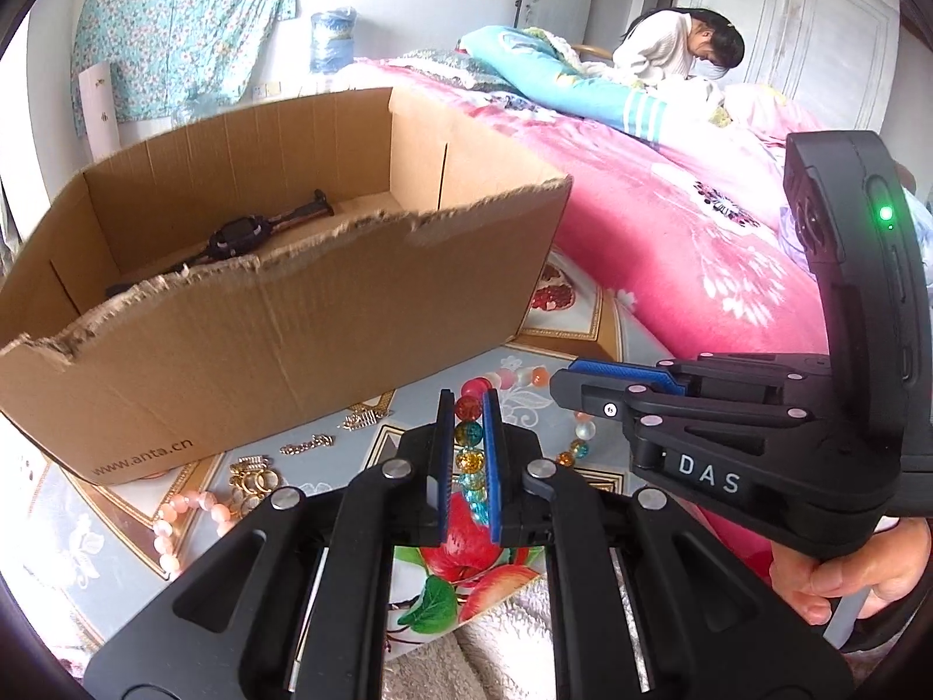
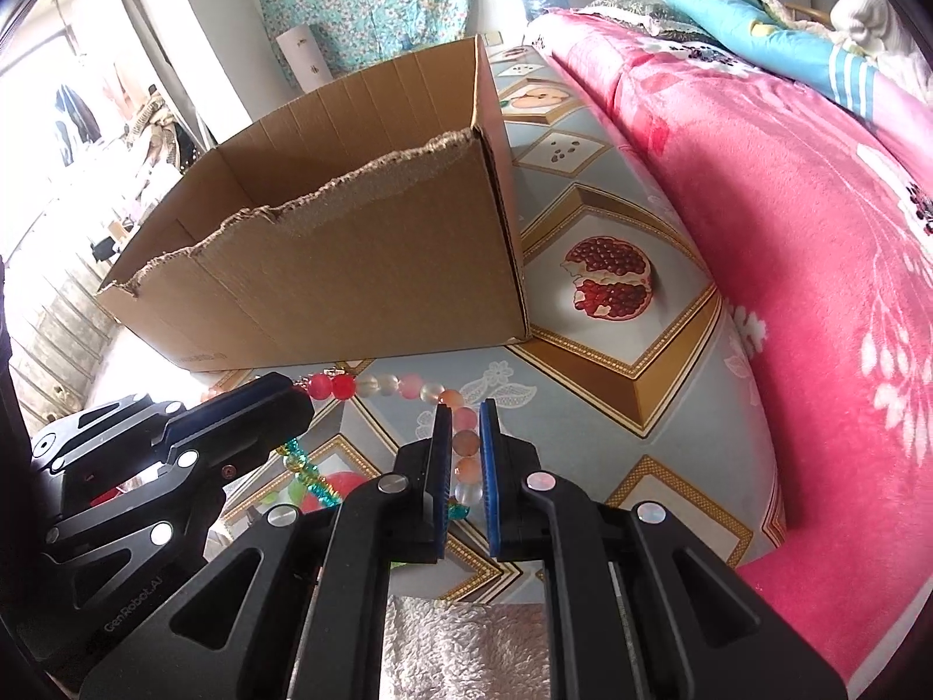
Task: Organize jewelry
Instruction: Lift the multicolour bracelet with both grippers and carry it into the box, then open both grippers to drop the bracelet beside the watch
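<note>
A long string of coloured beads (image 1: 470,461) hangs between both grippers. My left gripper (image 1: 468,398) is shut on its red, green and gold stretch. In the right wrist view, my right gripper (image 2: 465,409) is shut on the pink and orange beads (image 2: 466,442). From there the strand (image 2: 373,386) runs left to the left gripper (image 2: 291,399). The right gripper (image 1: 570,376) shows side-on at the right of the left wrist view. Behind stands an open cardboard box (image 1: 291,321) with a torn front rim and a black watch (image 1: 242,236) inside.
Gold rings (image 1: 252,481), a pink bead bracelet (image 1: 175,519) and small silver pieces (image 1: 307,444) lie on the fruit-print cloth (image 2: 583,385) in front of the box. A pink blanket (image 1: 670,221) rises at the right. A person (image 1: 670,46) sits at the far end.
</note>
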